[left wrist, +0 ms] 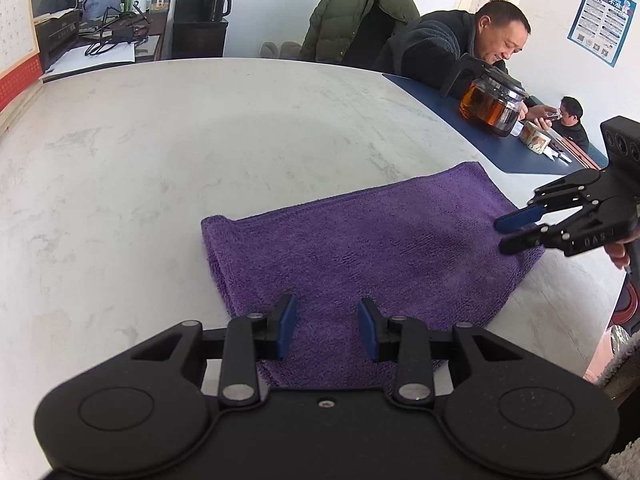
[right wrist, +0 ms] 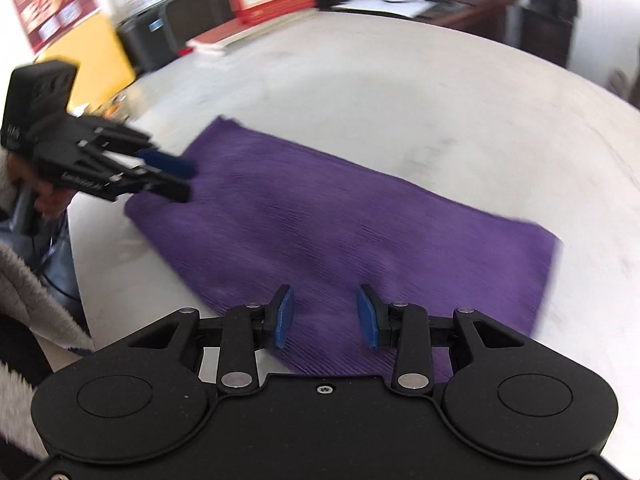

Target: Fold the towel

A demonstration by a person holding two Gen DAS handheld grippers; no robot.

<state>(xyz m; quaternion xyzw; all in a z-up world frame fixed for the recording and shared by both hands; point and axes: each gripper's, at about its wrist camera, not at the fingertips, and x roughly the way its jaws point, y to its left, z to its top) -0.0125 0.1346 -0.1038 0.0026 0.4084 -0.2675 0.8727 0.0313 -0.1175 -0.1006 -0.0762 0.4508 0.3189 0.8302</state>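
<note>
1. The left gripper [left wrist: 327, 328] hangs over the near edge of the purple towel [left wrist: 360, 248], its blue pads apart with only cloth visible below the gap; nothing is pinched.
2. The right gripper [right wrist: 326, 318] also has its jaws apart and empty, hovering above the towel's opposite end; its view is smeared by motion.
3. The towel lies flat on the pale marble table [left wrist: 160, 140], apparently folded at least once, judging by the doubled, rounded edge on the left wrist view.
4. Risk: if either set of pads closes on only the top layer, the layers would likely separate and the fold come out skewed.
5. Risk: uneven lifting between the two hands could drag the cloth sideways across the smooth surface.
6. A glass teapot [left wrist: 494, 106] stands well apart, so a spill seems unlikely.
</note>
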